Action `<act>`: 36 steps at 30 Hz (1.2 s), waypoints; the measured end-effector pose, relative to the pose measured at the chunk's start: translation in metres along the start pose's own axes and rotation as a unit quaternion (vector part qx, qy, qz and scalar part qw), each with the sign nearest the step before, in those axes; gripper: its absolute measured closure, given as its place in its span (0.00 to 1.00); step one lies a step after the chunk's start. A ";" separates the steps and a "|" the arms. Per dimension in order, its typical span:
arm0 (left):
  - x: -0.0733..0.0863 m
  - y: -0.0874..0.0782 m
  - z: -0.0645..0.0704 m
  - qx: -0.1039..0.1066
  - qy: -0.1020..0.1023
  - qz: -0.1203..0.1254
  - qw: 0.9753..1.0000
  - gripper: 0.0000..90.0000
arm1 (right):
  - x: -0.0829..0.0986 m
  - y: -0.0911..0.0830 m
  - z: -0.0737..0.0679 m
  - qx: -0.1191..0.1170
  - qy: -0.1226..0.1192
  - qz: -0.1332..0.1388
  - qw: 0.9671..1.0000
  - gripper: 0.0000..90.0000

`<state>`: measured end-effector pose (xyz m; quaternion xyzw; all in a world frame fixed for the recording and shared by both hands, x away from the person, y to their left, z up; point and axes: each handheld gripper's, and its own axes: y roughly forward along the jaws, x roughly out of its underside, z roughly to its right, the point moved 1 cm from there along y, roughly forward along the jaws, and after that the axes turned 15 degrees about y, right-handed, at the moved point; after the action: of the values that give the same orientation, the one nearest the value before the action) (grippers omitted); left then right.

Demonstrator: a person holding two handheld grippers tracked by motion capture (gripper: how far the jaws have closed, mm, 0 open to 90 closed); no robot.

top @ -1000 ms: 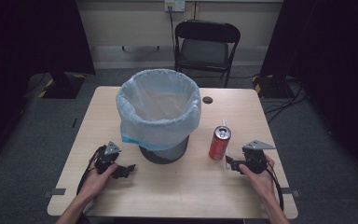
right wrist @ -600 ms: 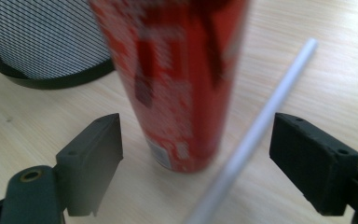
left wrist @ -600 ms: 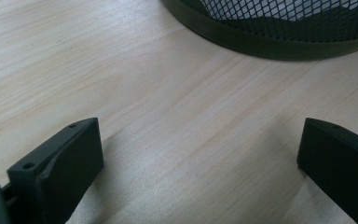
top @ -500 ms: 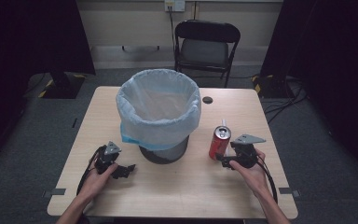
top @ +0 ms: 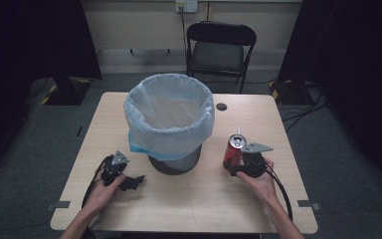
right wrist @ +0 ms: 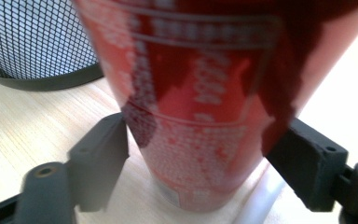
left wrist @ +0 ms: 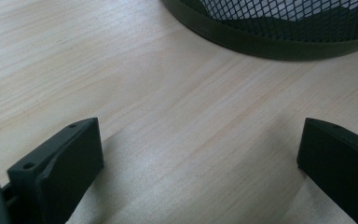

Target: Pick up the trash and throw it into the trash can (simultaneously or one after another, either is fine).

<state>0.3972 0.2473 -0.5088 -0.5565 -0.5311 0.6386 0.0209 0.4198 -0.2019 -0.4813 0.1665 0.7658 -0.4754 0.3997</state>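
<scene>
Standing upright (opening skyward), red can (top: 236,150) between right gripper (right wrist: 196,154) jaws.

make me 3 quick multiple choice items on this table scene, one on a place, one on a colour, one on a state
1. Where does the can stand?
A. inside the bin
B. on the table, between the right tool's jaws
C. on the chair

2. What colour is the can?
A. red
B. green
C. blue

3. How is the left tool?
A. shut on the can
B. shut on the bin's liner
C. open, with nothing in it

Key: 1 B, the right tool view shows a jaw at each side of the can, whose base is on the table, right of the bin. 2 A, its wall is red in both views. 3 C, the left tool view shows the jaws wide apart over bare wood.
</scene>
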 end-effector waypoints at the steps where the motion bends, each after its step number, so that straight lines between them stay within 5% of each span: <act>1: 0.000 0.000 0.000 0.000 0.000 0.000 1.000 0.00 | 0.000 0.001 0.000 -0.001 0.000 0.000 1.000 0.26; 8: 0.000 0.000 0.000 0.000 0.000 0.000 1.000 0.00 | 0.002 0.006 -0.003 0.007 -0.009 -0.008 1.000 0.37; 17: 0.000 0.000 0.000 0.000 0.000 0.000 1.000 0.00 | 0.001 0.004 -0.003 0.008 -0.007 -0.004 1.000 0.38; 36: 0.000 0.000 0.000 0.000 0.000 0.001 1.000 0.00 | -0.016 -0.014 -0.003 -0.011 0.034 0.026 0.999 0.38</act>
<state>0.3972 0.2473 -0.5089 -0.5567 -0.5306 0.6388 0.0206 0.4196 -0.2037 -0.4596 0.1983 0.7797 -0.4506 0.3870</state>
